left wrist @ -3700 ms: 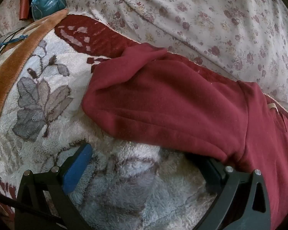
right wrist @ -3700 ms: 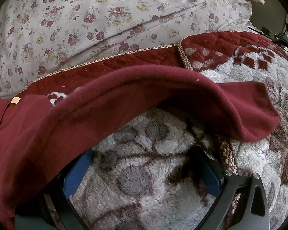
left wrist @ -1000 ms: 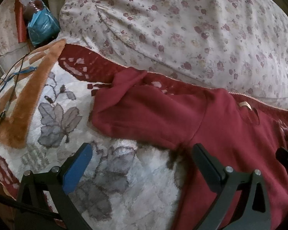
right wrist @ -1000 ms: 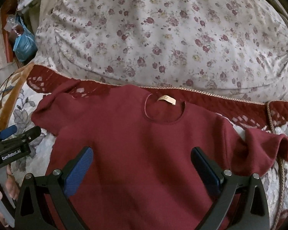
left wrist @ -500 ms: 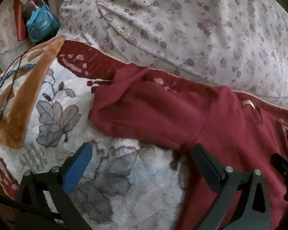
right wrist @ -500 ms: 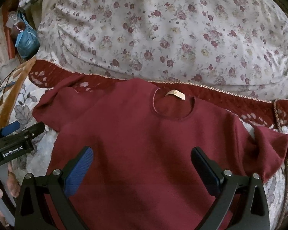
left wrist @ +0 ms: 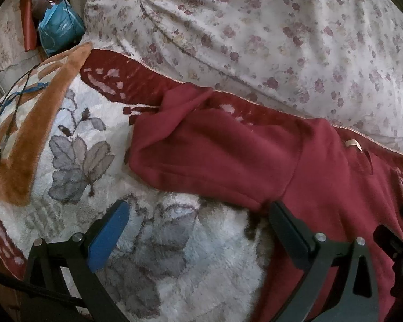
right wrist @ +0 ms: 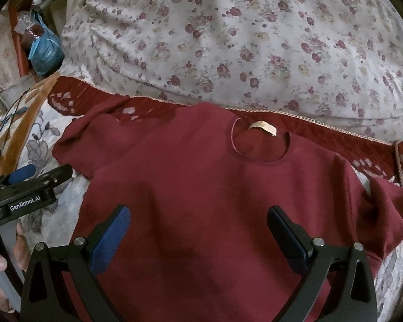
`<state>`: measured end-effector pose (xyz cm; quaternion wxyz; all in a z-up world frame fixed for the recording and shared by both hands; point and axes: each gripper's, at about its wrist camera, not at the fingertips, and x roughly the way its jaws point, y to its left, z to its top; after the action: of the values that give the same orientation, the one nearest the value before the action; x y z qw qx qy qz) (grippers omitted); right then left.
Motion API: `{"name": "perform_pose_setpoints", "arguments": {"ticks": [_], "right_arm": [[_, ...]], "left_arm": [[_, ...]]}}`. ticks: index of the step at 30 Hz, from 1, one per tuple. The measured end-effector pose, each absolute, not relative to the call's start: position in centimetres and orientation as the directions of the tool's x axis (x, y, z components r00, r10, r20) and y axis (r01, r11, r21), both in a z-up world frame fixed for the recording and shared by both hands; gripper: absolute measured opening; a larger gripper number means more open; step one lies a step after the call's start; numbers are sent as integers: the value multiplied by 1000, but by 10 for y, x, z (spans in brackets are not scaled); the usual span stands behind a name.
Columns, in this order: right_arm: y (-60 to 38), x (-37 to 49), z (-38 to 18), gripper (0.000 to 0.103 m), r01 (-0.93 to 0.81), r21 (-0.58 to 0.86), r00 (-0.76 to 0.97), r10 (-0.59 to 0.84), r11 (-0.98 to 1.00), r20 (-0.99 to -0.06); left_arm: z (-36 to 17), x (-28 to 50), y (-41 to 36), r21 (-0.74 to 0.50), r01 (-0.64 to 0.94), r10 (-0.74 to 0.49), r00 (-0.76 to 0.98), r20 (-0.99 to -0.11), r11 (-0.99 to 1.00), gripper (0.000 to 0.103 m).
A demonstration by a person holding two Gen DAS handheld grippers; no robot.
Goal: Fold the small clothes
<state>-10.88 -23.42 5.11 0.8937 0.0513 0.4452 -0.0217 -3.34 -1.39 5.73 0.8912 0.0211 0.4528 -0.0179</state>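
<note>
We see a bed covered by a fleece blanket [left wrist: 174,255] with grey leaf print and a dark red border, and a big floral duvet [right wrist: 241,40] heaped along its far edge. On the blanket, just in front of that duvet, a maroon sweatshirt [right wrist: 201,201] lies spread face up, neck label [right wrist: 263,127] toward the far edge and its sleeve [left wrist: 215,161] reaching toward the bed's left side. Our right claw [right wrist: 198,238] hovers spread wide over the sweatshirt's middle, holding nothing, and our left claw [left wrist: 198,230] is just as wide over the blanket beside the sleeve's underarm, gripped by a hand [right wrist: 2,263].
</note>
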Motion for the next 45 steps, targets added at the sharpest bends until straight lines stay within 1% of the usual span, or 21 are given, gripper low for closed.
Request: {"name": "perform_pose_setpoints", "arguments": {"ticks": [21, 28, 33, 35, 38, 40, 43, 45], "right_arm": [[-244, -96, 44, 103, 186, 47, 581, -71, 981, -811], [-240, -86, 40, 103, 168, 76, 576, -35, 983, -816], [-223, -63, 49, 102, 76, 135, 593, 64, 988, -802], [-213, -48, 54, 99, 31, 166, 603, 114, 986, -789], [-197, -17, 58, 95, -27, 254, 600, 219, 967, -770], [-184, 9, 56, 87, -50, 312, 585, 281, 949, -761], [-163, 47, 47, 77, -85, 369, 550, 352, 926, -757], [-148, 77, 38, 73, -95, 384, 519, 375, 919, -768]], "left_arm": [[58, -32, -25, 10, 77, -38, 599, -800, 997, 103], [57, -23, -18, 6, 52, -27, 597, -802, 999, 103], [53, 0, -1, 38, 30, 14, 575, -818, 999, 103], [48, 9, 9, 25, -2, 22, 555, -832, 1000, 103], [37, 21, 24, -19, -52, 10, 513, -858, 998, 103], [33, 25, 26, 2, -71, 37, 503, -863, 997, 103], [27, 29, 26, 77, -80, 106, 482, -869, 994, 103], [24, 31, 26, 74, -74, 100, 475, -874, 994, 103]]}}
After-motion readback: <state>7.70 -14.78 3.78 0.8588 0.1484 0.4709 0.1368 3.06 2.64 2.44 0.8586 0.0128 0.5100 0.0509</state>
